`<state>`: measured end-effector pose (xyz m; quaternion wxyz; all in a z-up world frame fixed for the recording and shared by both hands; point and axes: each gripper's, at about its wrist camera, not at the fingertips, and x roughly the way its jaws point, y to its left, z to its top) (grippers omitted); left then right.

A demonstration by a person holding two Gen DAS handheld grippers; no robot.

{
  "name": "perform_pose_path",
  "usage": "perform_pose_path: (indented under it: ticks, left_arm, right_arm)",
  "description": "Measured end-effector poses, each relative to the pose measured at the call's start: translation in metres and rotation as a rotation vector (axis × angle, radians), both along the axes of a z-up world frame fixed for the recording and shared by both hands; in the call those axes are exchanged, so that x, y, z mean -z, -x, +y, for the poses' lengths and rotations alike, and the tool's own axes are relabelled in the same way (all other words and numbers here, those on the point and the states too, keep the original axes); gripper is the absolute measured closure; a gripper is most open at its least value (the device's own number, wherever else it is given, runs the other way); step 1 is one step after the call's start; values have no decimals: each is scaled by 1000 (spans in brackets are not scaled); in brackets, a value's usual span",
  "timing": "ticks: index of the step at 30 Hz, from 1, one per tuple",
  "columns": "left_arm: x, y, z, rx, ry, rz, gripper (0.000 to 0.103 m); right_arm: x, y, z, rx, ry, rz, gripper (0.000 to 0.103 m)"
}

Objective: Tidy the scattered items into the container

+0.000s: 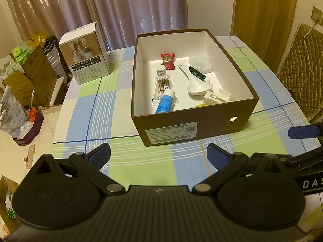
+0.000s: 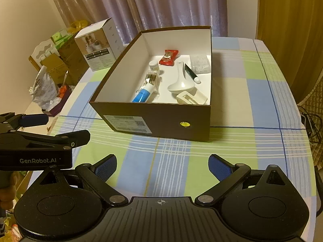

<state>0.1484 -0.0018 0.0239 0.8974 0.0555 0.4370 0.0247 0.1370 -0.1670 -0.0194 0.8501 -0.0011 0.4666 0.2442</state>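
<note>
The brown cardboard shoebox [image 1: 193, 119] stands open near the middle of the table [image 1: 141, 167], its inside plain white, a printed barcode label and a small round eyelet on the near wall. Inside lie a glossy white ceramic soup spoon [image 1: 196, 84], a blue-and-white squeeze tube [image 1: 165, 101] resting on a clear pack of cotton swabs [image 1: 162, 84], a small white-capped jar [image 1: 161, 71], a crinkled red foil sachet [image 1: 168, 60], a dark green tube with a white cap [image 1: 198, 73], a clear dimpled plastic bag [image 1: 201, 63] in the far right corner, and a cream plastic hair claw [image 1: 217, 96] against the near wall. Something yellow shows beside the claw, too hidden to identify.

The left tool [image 1: 158, 157] hovers over the cloth just in front of the box, its blue textured pads spread wide with nothing between them. The right tool [image 2: 162, 166] is likewise splayed apart and empty, close beside the left one.

The table wears a smooth cotton cloth checked in pale blue, green and white with thin dark blue lines. A tall white product carton [image 1: 85, 54] stands on it to the left of the shoebox. Beyond the table's left edge sit stacked cardboard boxes [image 1: 30, 76] and a crumpled plastic bag [image 1: 12, 113]. Mauve patterned curtains [image 1: 121, 10] hang behind, and a quilted tan cushion [image 1: 300, 76] shows at right.
</note>
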Motion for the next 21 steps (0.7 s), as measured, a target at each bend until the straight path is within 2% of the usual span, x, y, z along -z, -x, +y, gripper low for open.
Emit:
perform_pose_path:
  ticks: [21]
  left_arm:
    - [3, -10, 2, -9, -4, -9, 3]
  right_arm:
    - [4, -12, 2, -7, 14, 0, 1]
